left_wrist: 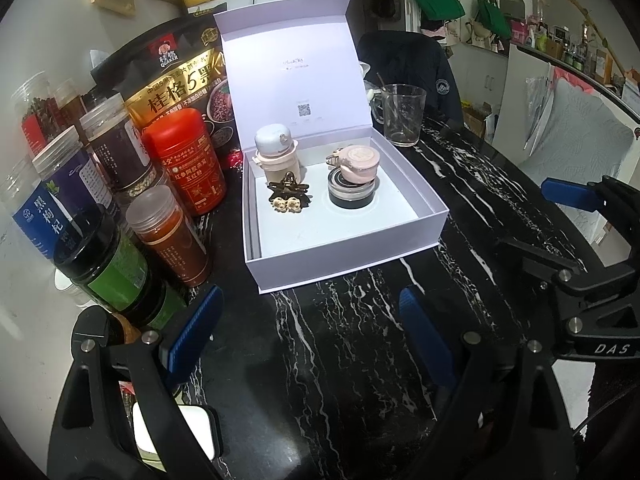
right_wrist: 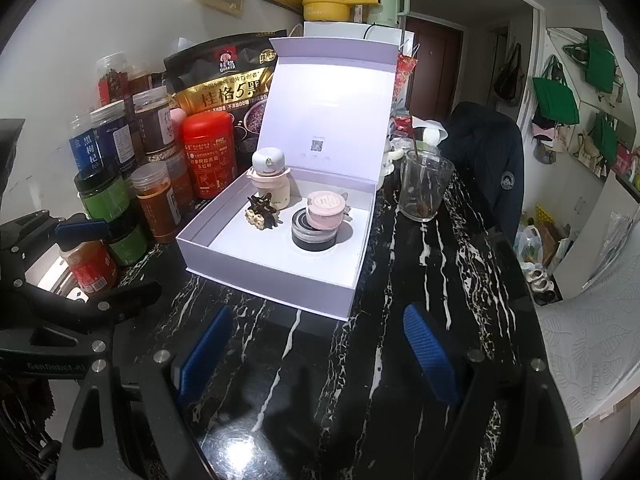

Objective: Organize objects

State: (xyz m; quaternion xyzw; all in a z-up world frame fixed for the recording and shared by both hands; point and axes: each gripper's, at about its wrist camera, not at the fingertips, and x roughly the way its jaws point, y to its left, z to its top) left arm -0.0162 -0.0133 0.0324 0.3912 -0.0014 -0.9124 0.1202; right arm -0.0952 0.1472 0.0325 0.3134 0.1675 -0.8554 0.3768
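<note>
The left gripper [left_wrist: 308, 336] is hovering over bare worktop [left_wrist: 340, 340] with its jaws spread wide and nothing between them. The right gripper [right_wrist: 320, 348] is doing the same just beside it, jaws spread and gripping nothing; its blue pads also show at the right edge of the left wrist view. Both are pointing down and forward at the pale gift box [left_wrist: 352, 248], which is sitting ahead of them on the black marbled worktop with its hinged lid [left_wrist: 296, 68] standing upright.

Judging by how things are lying, the sorting appears largely done. Four small items are already sitting inside the box: one cream bottle with a white cap [left_wrist: 276, 156] at the back left, one dark star-shaped hair clip [left_wrist: 289, 196] in front of it, one black round jar [left_wrist: 352, 192] to the right, and one pink round case [left_wrist: 358, 162] resting tilted on top of that jar. No loose small item is showing on the worktop in front of the jaws. What seems left is closing the lid, and perhaps settling the pink case flat.

Outside the box, one empty glass cup [left_wrist: 402, 114] is standing just beside its right rear corner. To the left, one large oats bag [left_wrist: 176, 80] is leaning behind a crowd of jars, the red canister [left_wrist: 184, 160] among them; roughly nine containers are showing, though some are hiding behind others.
</note>
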